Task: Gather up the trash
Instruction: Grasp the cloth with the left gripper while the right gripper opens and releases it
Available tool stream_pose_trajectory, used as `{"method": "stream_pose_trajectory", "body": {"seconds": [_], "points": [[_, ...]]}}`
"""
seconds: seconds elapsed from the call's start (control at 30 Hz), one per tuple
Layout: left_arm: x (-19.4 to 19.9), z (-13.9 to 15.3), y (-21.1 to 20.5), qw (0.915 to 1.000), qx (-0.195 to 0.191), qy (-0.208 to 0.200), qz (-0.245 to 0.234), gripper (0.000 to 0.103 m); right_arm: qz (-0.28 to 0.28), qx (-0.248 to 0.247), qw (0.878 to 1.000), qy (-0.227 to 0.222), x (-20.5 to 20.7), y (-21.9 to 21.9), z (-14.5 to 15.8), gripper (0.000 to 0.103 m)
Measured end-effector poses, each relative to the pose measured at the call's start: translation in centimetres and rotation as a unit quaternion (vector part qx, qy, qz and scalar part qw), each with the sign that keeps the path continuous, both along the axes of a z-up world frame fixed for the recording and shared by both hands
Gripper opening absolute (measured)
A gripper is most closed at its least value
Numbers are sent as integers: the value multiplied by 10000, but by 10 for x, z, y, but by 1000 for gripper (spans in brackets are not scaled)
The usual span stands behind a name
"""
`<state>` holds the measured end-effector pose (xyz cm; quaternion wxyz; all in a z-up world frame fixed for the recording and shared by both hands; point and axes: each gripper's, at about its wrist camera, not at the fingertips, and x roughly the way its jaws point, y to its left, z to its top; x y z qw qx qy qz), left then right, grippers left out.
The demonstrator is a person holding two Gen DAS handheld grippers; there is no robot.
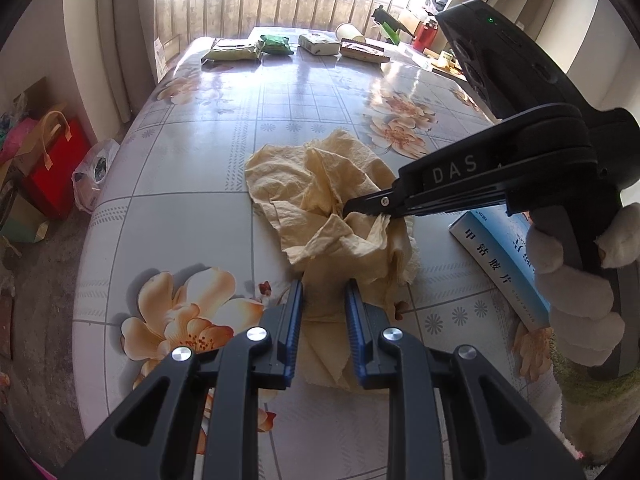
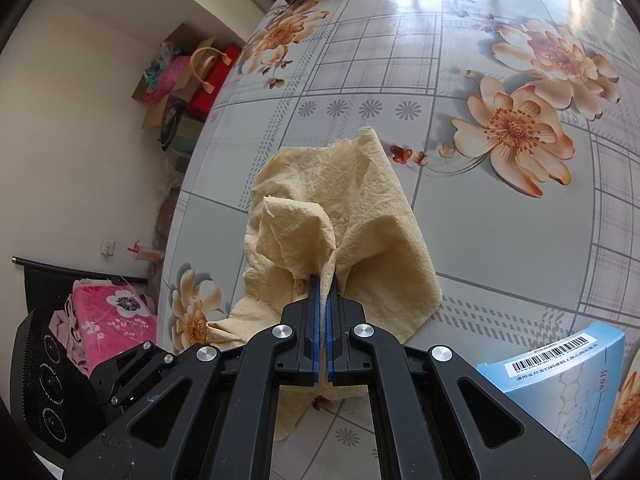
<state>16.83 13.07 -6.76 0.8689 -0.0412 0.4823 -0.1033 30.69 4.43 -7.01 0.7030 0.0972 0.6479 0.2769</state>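
While "DAS" marks the right gripper (image 1: 352, 210), it pinches tissue (image 1: 320, 200).

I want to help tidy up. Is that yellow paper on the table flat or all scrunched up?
Scrunched up. The yellow paper lies in crumpled folds on the table, and the right gripper pinches one fold up.

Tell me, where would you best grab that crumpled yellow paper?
By a raised fold near its middle, coming down from above. The paper lies flat and thin at its edges, but the folds stand up; the right gripper has its jaws shut on one.
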Motion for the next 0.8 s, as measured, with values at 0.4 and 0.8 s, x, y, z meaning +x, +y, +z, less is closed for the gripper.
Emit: {"method": "stream_pose_trajectory", "body": {"seconds": [0.4,0.8], "points": [[-43,-10,3,9963,25,381,-764,35,56,-149,9999,34,-13,3,0,0],[-47,-21,17,9815,-1573,718,-823,18,-116,108,9996,251,-44,-11,-4,0]]}}
